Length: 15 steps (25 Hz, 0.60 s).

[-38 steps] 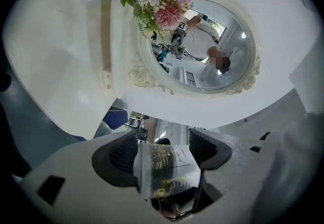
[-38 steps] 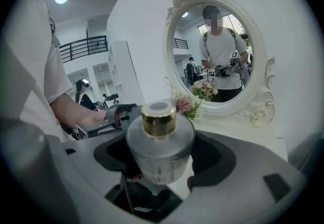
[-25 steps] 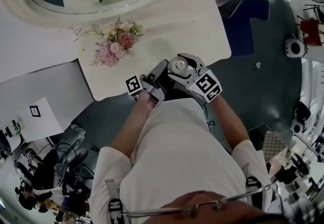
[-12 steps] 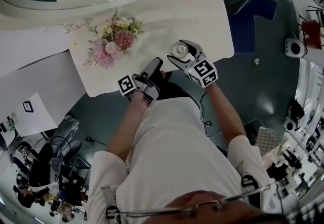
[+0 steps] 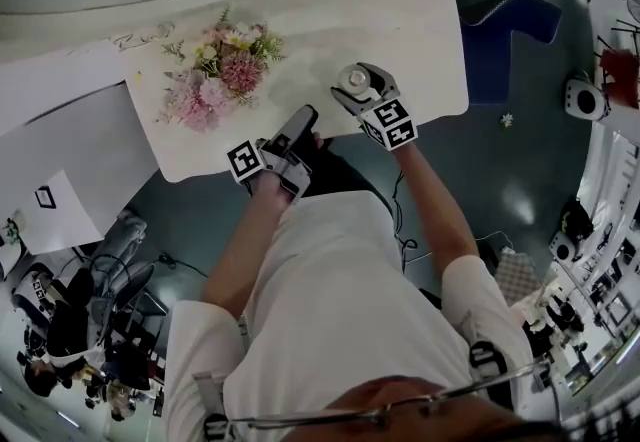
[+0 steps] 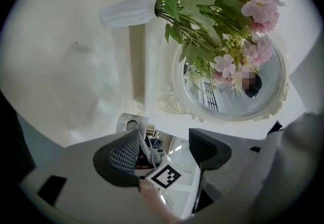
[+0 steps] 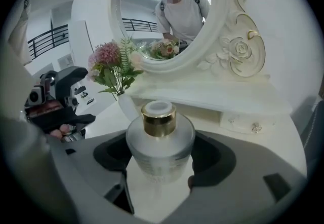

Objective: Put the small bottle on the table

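Note:
The small bottle (image 7: pixel 159 139) is frosted glass with a gold collar and a white top. My right gripper (image 7: pixel 159 162) is shut on its body, one jaw on each side. In the head view the bottle (image 5: pixel 353 80) stands upright in the right gripper (image 5: pixel 358 92) over the white table (image 5: pixel 420 40), a little in from the front edge. I cannot tell whether its base touches the top. My left gripper (image 5: pixel 303 120) hovers at the table's front edge, left of the bottle. It is open, and its jaws (image 6: pixel 164 149) hold nothing.
A white vase of pink flowers (image 5: pixel 215 70) lies left of the bottle on the table. An ornate oval mirror (image 7: pixel 167 15) stands at the back with a small drawer (image 7: pixel 243 119) under it. A blue seat (image 5: pixel 505 30) sits beyond the table's right end.
My right gripper has carried the bottle away from the body and further over the table. The left gripper has separated from it and stayed by the front edge.

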Available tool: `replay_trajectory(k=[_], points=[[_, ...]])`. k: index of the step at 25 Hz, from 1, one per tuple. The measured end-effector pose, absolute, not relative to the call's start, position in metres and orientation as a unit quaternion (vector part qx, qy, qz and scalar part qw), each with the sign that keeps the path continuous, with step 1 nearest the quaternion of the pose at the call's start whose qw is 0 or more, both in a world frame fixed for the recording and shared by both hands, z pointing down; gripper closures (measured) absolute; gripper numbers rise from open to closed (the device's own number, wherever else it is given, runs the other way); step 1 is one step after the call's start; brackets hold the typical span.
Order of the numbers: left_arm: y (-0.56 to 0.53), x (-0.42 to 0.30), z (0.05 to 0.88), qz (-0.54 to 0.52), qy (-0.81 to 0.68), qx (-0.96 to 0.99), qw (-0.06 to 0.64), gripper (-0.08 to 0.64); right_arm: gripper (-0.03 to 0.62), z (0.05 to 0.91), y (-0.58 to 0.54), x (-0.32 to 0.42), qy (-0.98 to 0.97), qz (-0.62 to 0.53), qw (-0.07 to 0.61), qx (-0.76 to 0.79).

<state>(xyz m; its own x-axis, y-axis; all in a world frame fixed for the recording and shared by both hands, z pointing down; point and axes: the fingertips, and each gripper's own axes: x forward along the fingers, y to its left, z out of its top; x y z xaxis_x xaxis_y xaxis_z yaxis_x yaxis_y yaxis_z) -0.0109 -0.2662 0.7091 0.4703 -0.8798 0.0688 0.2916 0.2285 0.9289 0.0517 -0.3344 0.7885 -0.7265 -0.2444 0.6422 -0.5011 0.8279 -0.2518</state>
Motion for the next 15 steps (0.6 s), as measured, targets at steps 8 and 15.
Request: replay_trajectory(k=[8, 15], points=[[-0.266, -0.002, 0.714, -0.399, -0.317, 0.468, 0.722, 0.253, 0.249, 0.832, -0.340, 0.052, -0.896, 0.205, 0.337, 0.206], [-0.263, -0.001, 0.716, -0.398, -0.323, 0.465, 0.721, 0.253, 0.249, 0.847, -0.341, 0.052, -0.891, 0.203, 0.346, 0.212]])
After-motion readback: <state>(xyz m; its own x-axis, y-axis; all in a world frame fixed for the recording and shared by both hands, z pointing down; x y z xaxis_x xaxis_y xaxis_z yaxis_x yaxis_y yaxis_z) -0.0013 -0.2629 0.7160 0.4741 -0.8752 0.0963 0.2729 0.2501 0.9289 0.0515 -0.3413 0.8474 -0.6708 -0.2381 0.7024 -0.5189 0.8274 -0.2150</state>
